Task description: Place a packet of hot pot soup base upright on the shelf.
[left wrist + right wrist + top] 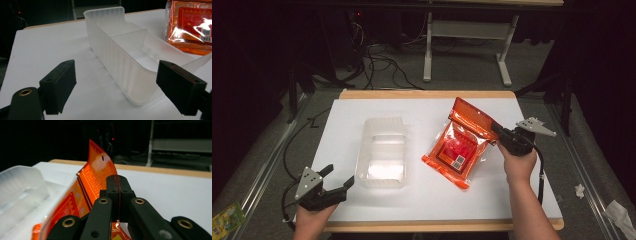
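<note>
While the high view looks down on the white table [432,200], the right gripper [498,131] pinches the upper right edge of an orange packet [458,145], whose top flap is raised off the surface while its lower corner rests on the table. Just left of the packet lies a clear plastic tray [382,152] with 2 compartments. The left gripper [338,181] hovers at the table's near left corner, jaws parted, just beside the tray's near end.

From the left gripper view, its 2 black jaws stand wide apart and clasp nothing; the tray [120,60] lies ahead between them, with the packet [190,27] beyond at the upper right.

From the right gripper view, the right gripper [117,195] is clenched on the packet's thin orange edge [96,172], which curves upward, and the tray [20,187] sits at the left.
</note>
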The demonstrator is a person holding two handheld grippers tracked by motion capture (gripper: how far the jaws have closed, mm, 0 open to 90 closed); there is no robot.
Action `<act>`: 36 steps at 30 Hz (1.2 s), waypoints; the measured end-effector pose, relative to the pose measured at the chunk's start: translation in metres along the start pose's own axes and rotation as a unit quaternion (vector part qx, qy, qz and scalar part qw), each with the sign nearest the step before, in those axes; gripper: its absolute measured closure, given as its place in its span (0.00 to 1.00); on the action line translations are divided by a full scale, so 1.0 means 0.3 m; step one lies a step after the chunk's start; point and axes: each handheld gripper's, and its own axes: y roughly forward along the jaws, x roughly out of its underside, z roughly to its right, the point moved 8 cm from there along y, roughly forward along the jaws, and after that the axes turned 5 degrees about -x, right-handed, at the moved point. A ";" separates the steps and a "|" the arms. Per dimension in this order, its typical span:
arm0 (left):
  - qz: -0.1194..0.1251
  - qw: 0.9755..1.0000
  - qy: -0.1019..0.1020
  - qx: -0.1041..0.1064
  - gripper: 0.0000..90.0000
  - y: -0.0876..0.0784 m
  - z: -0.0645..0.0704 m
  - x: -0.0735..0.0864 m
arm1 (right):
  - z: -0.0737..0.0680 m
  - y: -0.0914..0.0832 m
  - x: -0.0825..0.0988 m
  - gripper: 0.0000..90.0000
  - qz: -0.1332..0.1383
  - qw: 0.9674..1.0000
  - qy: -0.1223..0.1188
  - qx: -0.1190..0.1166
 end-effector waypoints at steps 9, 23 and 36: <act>0.008 1.000 0.002 0.010 0.19 0.000 0.029 -0.023 | -0.171 -0.088 -0.078 1.00 0.037 0.998 -0.045 -0.039; 0.013 1.000 0.012 0.025 0.19 -0.005 0.065 -0.038 | -0.368 -0.177 -0.102 1.00 0.054 0.991 -0.087 -0.090; 0.012 0.999 0.018 0.033 0.18 -0.002 0.083 -0.042 | -0.440 -0.222 -0.067 1.00 0.050 0.988 -0.096 -0.111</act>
